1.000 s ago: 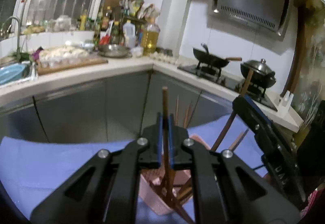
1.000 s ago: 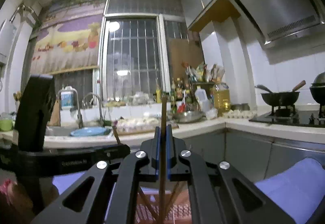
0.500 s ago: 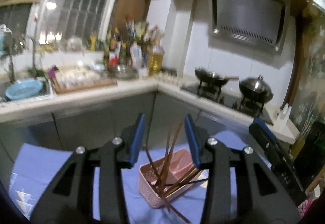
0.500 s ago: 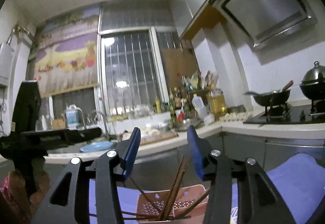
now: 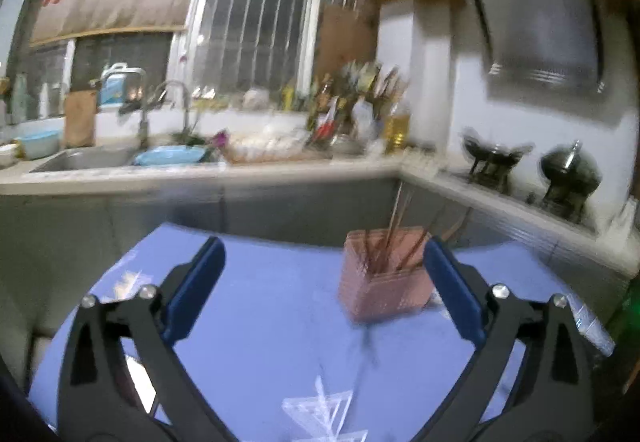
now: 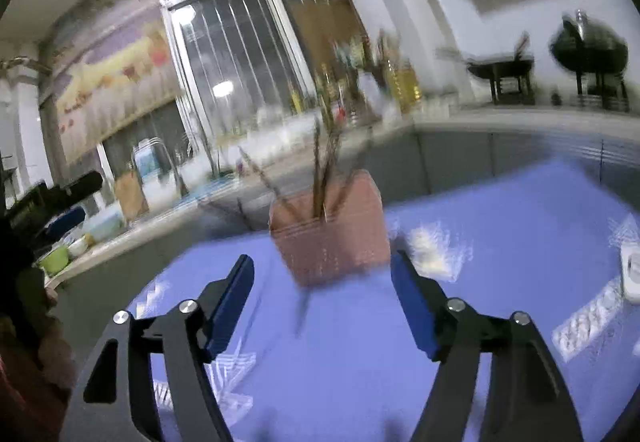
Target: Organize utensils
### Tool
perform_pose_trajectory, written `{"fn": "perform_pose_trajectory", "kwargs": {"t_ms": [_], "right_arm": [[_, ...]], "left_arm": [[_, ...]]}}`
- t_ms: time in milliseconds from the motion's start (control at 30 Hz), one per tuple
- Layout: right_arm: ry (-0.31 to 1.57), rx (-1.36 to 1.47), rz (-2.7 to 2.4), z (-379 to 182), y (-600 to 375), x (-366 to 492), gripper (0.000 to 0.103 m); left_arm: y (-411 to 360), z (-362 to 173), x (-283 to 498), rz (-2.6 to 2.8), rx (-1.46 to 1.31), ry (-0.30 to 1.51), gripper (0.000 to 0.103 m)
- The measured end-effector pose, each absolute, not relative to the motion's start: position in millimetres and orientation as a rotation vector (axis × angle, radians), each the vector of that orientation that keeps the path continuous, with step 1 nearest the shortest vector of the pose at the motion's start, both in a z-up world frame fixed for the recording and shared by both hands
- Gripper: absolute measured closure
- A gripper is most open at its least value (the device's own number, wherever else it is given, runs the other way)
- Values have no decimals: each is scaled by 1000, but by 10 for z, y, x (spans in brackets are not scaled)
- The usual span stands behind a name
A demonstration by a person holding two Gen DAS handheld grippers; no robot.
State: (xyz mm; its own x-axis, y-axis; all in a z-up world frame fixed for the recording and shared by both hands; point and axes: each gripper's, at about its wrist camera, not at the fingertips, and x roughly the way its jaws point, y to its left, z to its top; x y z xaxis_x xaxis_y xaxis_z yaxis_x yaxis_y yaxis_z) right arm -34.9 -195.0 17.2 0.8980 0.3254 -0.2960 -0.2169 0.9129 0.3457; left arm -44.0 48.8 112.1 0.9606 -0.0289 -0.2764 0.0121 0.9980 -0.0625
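Observation:
A pink slotted basket [image 5: 384, 282] [image 6: 332, 238] stands on the blue tablecloth [image 5: 260, 322], holding several brown chopsticks [image 5: 394, 234] [image 6: 324, 169] that lean upright in it. My left gripper [image 5: 320, 248] hangs back from the basket. Its jaws are opening wide with nothing between them, and the basket shows just inside the right finger. My right gripper [image 6: 322, 262] also sits short of the basket, jaws opening and empty. A thin dark streak [image 6: 302, 310] lies on the cloth below the basket, too blurred to identify. Both views are motion-blurred.
Behind the table runs an L-shaped counter [image 5: 200, 177] with a sink, a blue basin [image 5: 172, 155], bottles and an oil jug [image 5: 398, 121]. A wok [image 5: 490, 157] and lidded pot [image 5: 570, 169] stand on the stove at right. A white object [image 6: 632, 274] lies at the cloth's right edge.
Both grippers let go of the chopsticks they were shut on, opened, and pulled back from the basket. Those chopsticks now stand in the basket.

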Motion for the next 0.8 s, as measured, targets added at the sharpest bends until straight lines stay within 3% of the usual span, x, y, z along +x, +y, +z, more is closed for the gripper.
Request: {"fn": "perform_pose_trajectory", "kwargs": {"t_ms": [233, 800], "right_arm": [[430, 387, 226, 49, -2011, -471, 17], [457, 242, 189, 269, -1800, -403, 11]], "left_arm": [[160, 717, -530, 75, 71, 366, 6], [29, 354, -425, -18, 121, 496, 6]]}}
